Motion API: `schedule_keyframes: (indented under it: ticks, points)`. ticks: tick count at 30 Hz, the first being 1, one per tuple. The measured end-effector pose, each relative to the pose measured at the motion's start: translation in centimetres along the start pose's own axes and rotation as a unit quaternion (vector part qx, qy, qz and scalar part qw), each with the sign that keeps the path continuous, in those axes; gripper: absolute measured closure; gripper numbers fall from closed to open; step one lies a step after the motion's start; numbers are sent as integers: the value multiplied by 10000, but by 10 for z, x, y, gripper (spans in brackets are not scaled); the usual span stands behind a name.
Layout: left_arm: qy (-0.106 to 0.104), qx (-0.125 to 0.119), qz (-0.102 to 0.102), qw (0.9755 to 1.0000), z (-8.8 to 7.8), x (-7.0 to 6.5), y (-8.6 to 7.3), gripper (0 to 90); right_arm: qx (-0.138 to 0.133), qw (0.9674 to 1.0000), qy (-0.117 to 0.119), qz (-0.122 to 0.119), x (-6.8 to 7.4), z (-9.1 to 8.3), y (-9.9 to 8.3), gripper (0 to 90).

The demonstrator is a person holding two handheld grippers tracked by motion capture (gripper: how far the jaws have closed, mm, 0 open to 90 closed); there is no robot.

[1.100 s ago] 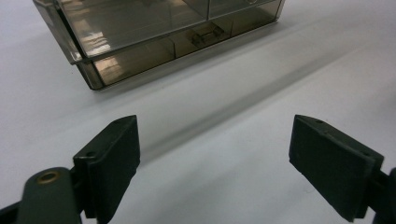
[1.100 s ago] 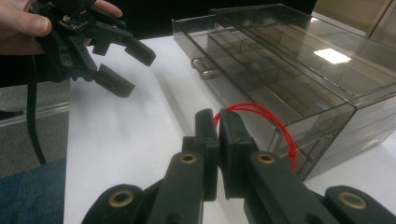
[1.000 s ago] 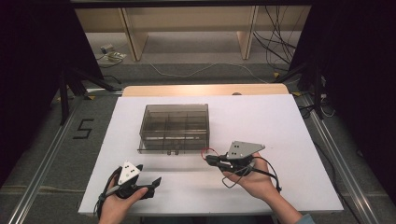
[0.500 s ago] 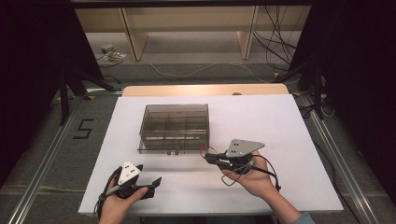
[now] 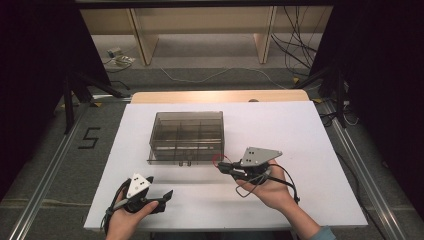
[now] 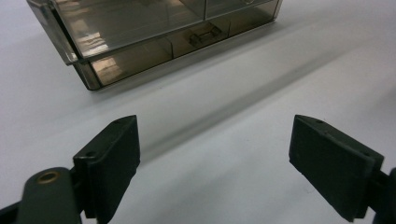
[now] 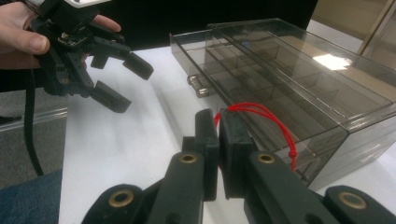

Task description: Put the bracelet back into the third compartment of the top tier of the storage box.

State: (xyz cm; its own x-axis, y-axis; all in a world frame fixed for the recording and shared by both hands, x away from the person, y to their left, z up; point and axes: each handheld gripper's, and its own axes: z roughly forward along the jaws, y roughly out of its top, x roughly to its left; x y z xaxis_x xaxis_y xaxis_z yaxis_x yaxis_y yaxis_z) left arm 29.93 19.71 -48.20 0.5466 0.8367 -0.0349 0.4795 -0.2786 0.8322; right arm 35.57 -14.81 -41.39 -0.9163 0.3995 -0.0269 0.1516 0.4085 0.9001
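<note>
Red cord (image 7: 271, 122), a thin loop with a small knot low on its strand, is pinched at one end in the right gripper (image 5: 223, 167), whose jaws are pressed together on it. In the right gripper view the free part of the loop arcs out from the jaw tips and lies against the near corner of the smoky plastic drawer box (image 5: 187, 136). In the high view it shows as a small red ring just off the box's front right corner.

From that corner the relation that matters is short: the gripper's tips sit just beside the box's front face, pointing at it, with the loop between tips and wall. The box's long axis runs across the white table (image 5: 310, 130), parallel to its near edge, and its drawers open toward the person. One drawer stands slightly pulled out, its little handle (image 7: 198, 87) facing forward. The loop's long axis runs roughly along the gripper's own line, toward the box, so I judge any placing move goes forward over the drawer's front wall rather than sideways.

Of the two hands, the right is plainly nearer the box. The left gripper (image 5: 159, 199) rests well apart from the box, toward the table's near edge, its jaws spread wide and holding nothing, aimed past the box's front left corner.
</note>
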Motion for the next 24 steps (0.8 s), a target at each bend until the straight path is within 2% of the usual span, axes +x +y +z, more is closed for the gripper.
schedule_keyframes:
  ticks: [24]
  points:
    - [8, 0, 12, 10000, 0, 0, 0, 162, -54, 10000, 21, -39, -1, 6, 9, 868]
